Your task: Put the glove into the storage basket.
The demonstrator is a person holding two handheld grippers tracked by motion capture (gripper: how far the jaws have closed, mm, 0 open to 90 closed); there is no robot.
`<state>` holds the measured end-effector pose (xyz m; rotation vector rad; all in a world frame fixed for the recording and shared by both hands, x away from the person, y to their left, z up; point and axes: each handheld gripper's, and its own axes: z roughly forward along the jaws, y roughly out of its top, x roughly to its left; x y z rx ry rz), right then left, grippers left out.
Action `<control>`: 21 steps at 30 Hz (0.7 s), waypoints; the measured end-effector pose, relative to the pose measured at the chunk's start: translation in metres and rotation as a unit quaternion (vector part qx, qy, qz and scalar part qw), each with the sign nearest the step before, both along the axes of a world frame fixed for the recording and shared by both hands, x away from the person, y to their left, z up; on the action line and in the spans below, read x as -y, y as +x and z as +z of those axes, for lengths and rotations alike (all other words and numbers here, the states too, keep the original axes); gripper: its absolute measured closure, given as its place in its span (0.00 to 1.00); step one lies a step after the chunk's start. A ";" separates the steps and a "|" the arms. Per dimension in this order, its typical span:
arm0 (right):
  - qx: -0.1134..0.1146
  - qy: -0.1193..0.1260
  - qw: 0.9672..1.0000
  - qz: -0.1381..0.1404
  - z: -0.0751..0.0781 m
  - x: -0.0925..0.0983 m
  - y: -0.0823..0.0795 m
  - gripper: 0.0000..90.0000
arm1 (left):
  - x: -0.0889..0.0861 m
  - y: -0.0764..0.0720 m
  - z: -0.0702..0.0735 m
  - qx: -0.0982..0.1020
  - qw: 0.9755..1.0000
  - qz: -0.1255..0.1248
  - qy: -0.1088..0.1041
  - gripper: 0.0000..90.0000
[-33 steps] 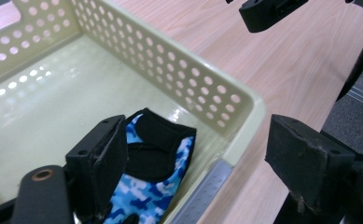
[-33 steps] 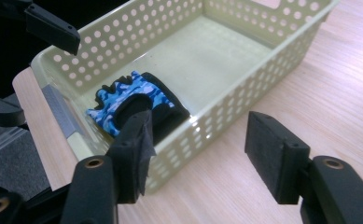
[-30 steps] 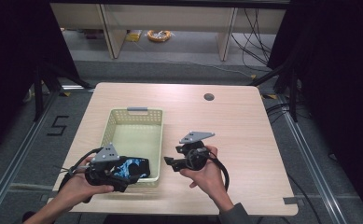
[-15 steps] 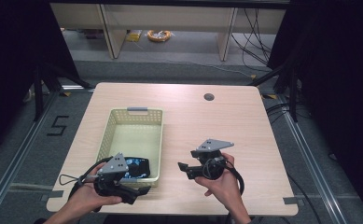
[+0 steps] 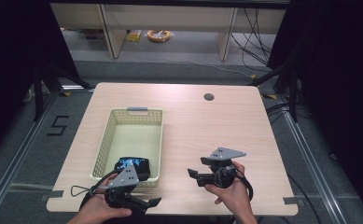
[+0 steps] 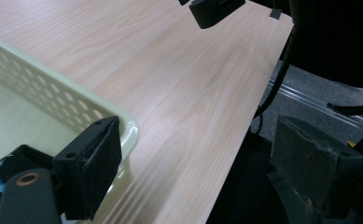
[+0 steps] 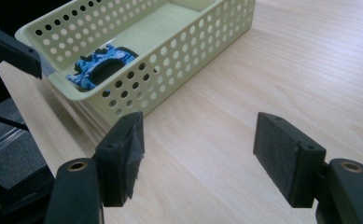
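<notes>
Right gripper view is showing the right hand-held gripper gaping empty (jaws just been widening) beside the perforated plastic basket cradling a blue patterned object; the left hand-held gripper is also hanging released over the wood-grain worktop.

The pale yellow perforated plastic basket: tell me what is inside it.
The pale yellow perforated plastic basket holds one black object with a blue patterned surface at its near end. The left gripper covers part of that end in the high view.

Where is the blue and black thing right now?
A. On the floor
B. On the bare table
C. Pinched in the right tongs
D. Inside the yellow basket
D: the blue and black thing lies on the bottom of the yellow basket, at its near end.
</notes>
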<state>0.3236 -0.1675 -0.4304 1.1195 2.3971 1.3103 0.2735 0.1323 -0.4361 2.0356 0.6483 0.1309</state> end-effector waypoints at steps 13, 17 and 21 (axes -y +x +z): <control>-0.004 0.029 1.000 -0.007 -0.013 0.016 -0.015 0.36 | 0.003 -0.012 -0.017 0.013 0.999 -0.028 0.025 0.17; -0.008 0.026 1.000 -0.005 -0.016 0.017 -0.022 0.35 | 0.002 -0.014 -0.024 0.013 0.998 -0.044 0.043 0.17; -0.015 0.040 0.999 0.000 -0.022 0.016 -0.027 0.32 | 0.002 -0.016 -0.029 0.011 0.998 -0.046 0.036 0.17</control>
